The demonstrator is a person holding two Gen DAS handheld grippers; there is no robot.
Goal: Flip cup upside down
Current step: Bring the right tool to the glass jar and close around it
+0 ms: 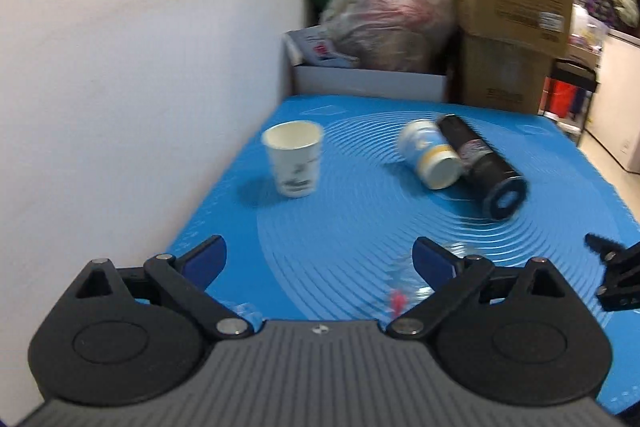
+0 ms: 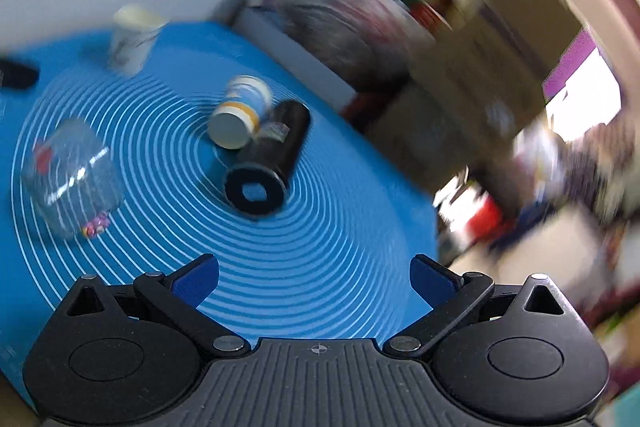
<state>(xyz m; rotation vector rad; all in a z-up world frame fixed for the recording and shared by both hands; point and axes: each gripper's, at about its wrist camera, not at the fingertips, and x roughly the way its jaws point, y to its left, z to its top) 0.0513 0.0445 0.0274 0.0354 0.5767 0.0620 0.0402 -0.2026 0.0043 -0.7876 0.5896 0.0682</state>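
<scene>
A white paper cup (image 1: 295, 158) stands upright, mouth up, on the blue mat (image 1: 340, 235) near the left wall; it also shows far left in the right wrist view (image 2: 134, 37). A blue-and-white cup (image 1: 430, 153) lies on its side against a black cylinder (image 1: 482, 167); both show in the right wrist view, the cup (image 2: 240, 113) and the cylinder (image 2: 270, 163). A clear plastic cup (image 2: 70, 179) lies on the mat, partly hidden behind my left gripper (image 1: 320, 259). My left gripper is open and empty. My right gripper (image 2: 315, 277) is open and empty, well short of the cylinder.
Cardboard boxes (image 1: 516, 11), a plastic bag (image 1: 392, 19) and a white box (image 1: 368, 81) crowd the mat's far edge. A white wall (image 1: 140, 67) runs along the left. The mat's right edge drops to the floor (image 1: 612, 163). The right wrist view is blurred.
</scene>
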